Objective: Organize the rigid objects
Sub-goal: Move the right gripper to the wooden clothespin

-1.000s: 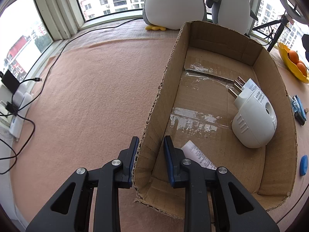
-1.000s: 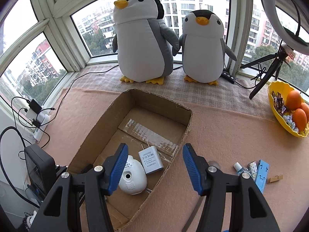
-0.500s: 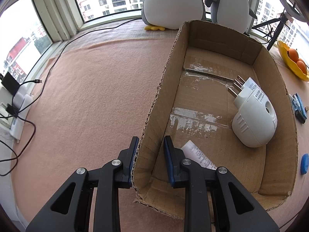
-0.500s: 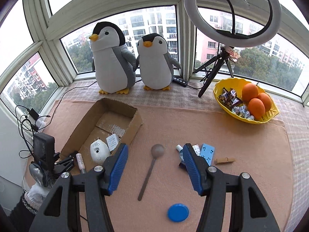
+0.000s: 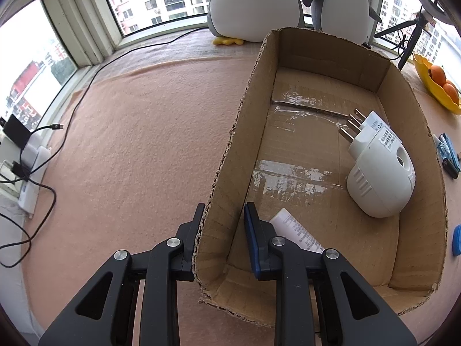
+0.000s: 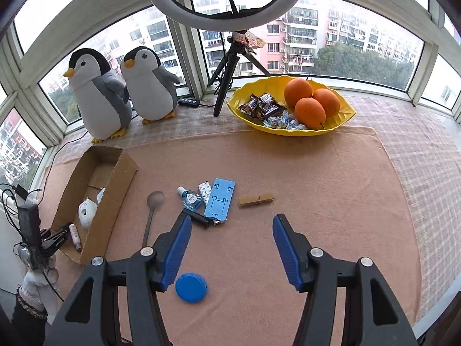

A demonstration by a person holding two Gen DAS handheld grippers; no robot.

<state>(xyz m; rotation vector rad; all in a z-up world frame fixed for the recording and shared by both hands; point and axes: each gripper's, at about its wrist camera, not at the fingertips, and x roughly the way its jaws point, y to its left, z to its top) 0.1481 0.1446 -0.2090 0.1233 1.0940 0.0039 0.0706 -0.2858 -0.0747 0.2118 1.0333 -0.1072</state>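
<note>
My left gripper (image 5: 223, 225) straddles the near side wall of the cardboard box (image 5: 227, 155), jaws closed onto it, steadying it on the tabletop (image 6: 288, 173). Inside lie a white plug-in device (image 5: 380, 178) and a small tube (image 5: 296, 230). My right gripper (image 6: 232, 248) hovers with jaws wide apart and nothing in them, above the loose pieces: blue lid (image 6: 191, 287), spoon (image 6: 152, 210), blue stand (image 6: 220, 199), wooden clothespin (image 6: 255, 200). The flat lid worries me; it may slip from my jaws. The thin wall could also buckle and let the box shift.
</note>
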